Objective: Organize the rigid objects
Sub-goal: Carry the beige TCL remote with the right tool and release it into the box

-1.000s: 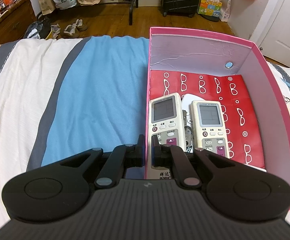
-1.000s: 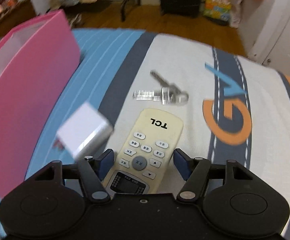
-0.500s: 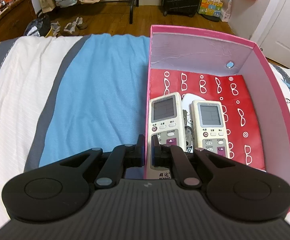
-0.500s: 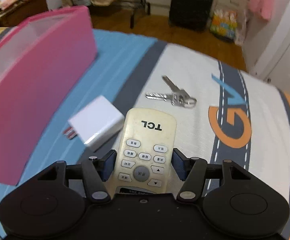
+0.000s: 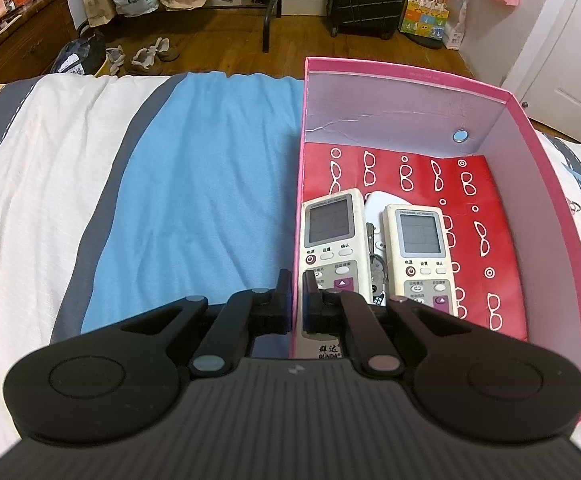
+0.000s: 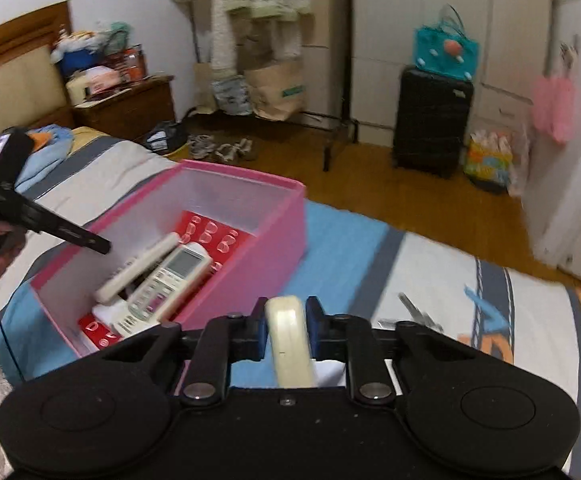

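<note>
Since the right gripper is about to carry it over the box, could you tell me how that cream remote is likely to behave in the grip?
The cream remote looks like hard plastic, so it should stay stiff between the right gripper fingers. It is clamped on its narrow edges with most of its length unsupported, so it may pivot. Its smooth shell could slip above the pink box.

Matt black plastic forms the left tool (image 5: 297, 294) and the right tool (image 6: 286, 326). A smooth cream plastic remote (image 6: 290, 336) shows a slight sheen. The pink box (image 5: 546, 216) looks like matt cardboard with a glossy red paper liner (image 5: 486, 204), on a soft cloth bedspread (image 5: 194, 200) beside polished wood floor (image 6: 430, 200).
</note>
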A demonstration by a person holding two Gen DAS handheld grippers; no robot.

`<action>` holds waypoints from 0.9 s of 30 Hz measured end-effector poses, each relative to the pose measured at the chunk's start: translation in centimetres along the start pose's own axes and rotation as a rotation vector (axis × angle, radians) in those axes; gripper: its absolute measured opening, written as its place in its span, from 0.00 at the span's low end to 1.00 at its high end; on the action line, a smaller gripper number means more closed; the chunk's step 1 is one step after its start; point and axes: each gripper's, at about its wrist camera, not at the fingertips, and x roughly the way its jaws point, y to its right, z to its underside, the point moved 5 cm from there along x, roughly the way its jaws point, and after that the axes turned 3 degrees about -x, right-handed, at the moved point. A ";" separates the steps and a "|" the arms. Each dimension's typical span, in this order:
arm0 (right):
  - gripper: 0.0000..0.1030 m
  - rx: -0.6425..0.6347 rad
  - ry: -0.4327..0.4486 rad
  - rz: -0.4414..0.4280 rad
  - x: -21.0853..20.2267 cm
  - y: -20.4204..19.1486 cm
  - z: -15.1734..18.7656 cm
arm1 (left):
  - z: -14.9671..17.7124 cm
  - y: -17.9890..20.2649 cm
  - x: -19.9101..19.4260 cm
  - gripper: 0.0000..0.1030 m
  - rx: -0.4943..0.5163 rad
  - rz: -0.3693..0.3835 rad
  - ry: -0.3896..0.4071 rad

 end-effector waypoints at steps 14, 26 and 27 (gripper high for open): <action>0.18 -0.153 0.175 0.046 -2.7 -5.9 -4.7 | -0.2 -0.3 -0.3 0.04 -0.035 0.033 0.002; 0.18 -0.535 0.219 -0.152 8.2 -15.6 -7.1 | -0.3 -1.4 0.0 0.04 -0.105 0.085 -0.004; 0.18 -0.562 0.222 -0.175 8.6 -16.0 -7.3 | -0.3 -1.3 0.1 0.04 -0.102 0.082 -0.003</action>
